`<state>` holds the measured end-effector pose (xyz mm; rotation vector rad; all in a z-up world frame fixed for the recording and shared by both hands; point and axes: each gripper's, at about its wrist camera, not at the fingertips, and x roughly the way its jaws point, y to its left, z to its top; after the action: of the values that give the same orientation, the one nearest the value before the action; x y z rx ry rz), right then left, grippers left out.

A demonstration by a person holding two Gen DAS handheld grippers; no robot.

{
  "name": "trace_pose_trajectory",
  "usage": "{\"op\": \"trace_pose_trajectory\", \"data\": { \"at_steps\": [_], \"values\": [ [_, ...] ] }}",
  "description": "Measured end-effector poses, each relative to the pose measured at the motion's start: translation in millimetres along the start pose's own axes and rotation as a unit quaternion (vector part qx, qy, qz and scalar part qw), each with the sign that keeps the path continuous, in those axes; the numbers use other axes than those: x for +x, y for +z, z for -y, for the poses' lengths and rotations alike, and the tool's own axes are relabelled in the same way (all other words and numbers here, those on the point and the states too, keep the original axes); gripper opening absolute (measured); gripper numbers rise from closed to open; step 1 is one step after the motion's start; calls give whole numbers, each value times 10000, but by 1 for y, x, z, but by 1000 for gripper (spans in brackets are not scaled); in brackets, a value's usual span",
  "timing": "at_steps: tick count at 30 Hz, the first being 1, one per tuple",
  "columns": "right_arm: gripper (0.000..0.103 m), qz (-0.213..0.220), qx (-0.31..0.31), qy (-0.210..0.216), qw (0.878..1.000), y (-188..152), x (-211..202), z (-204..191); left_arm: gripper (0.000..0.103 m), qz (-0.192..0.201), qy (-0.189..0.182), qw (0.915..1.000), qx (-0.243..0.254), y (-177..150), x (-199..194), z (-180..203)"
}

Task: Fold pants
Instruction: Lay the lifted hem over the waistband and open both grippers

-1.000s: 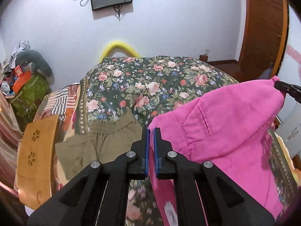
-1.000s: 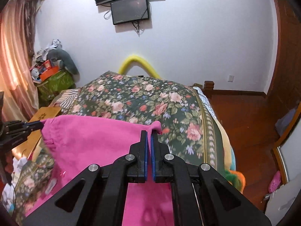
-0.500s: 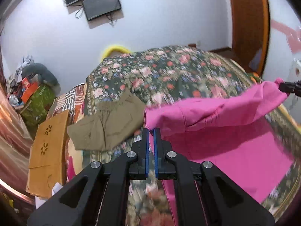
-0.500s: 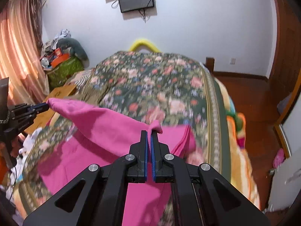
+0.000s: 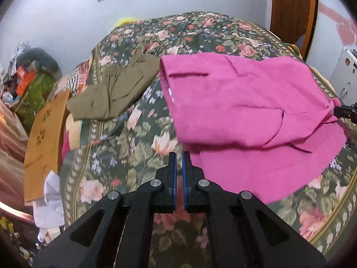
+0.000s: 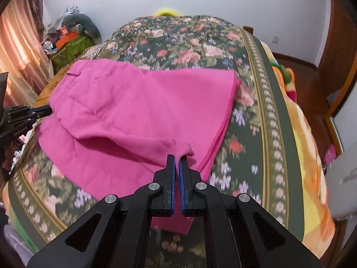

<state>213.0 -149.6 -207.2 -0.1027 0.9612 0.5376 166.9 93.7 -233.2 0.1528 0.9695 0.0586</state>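
Pink pants [image 6: 138,102], soft matte cotton with a slit pocket, lie half doubled over on the floral bedspread [image 6: 265,111]. Right gripper [image 6: 176,158] is clamped on a bunched corner; left gripper [image 5: 179,156] is closed too, pinching the other corner, seen from the right view. Fold step in hand: upper layer not flat yet. Next likely lay it down, let go, smooth. Folded olive garment [image 5: 116,93] sits beside.

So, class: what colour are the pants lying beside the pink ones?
Olive-brown pants, clearest in the left wrist view.
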Motion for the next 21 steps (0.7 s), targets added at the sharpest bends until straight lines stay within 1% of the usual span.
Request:
{"op": "trace_pose_trajectory", "data": {
  "at_steps": [2,6,8,10,11,12,13,14,15,16,18,19,21],
  "values": [
    [3,36,-36,-1,10000,-3,-4,0,5,-6,11,10000,-98,-3,-2,-6],
    [3,63,-171,-53,9998,-11,-16,-3,5,-55,-225,9989,-407,-2,-12,-21],
    [6,48,-230,-134,9996,-12,-20,-6,5,37,-340,9980,-527,0,-23,-27],
    [7,42,-283,-205,9994,-14,-27,-10,8,149,-340,9982,-470,2,-35,-25],
    [8,68,-340,-211,9992,-14,-31,-14,12,186,-305,9985,-404,3,-39,-22],
    [13,94,-379,-224,9990,-16,-35,-17,20,206,-276,9989,-324,4,-43,-19],
    [18,115,-420,-230,9988,-15,-37,-20,26,221,-259,9992,-204,5,-46,-13],
    [31,135,-469,-233,9985,-16,-39,-24,39,240,-245,9993,-121,6,-49,-7],
    [41,176,-522,-222,9982,-15,-41,-28,51,271,-238,9993,-56,7,-50,-5],
    [43,243,-583,-197,9978,-15,-44,-32,55,337,-212,9992,52,8,-52,2],
    [44,335,-742,-179,9965,-12,-46,-42,65,429,-83,9986,286,11,-52,16],
    [44,338,-812,-163,9960,-10,-46,-46,67,427,-62,9984,353,12,-51,21],
    [53,290,-942,-74,9951,-7,-40,-54,68,377,-116,9981,479,15,-45,31]
  ]
}}
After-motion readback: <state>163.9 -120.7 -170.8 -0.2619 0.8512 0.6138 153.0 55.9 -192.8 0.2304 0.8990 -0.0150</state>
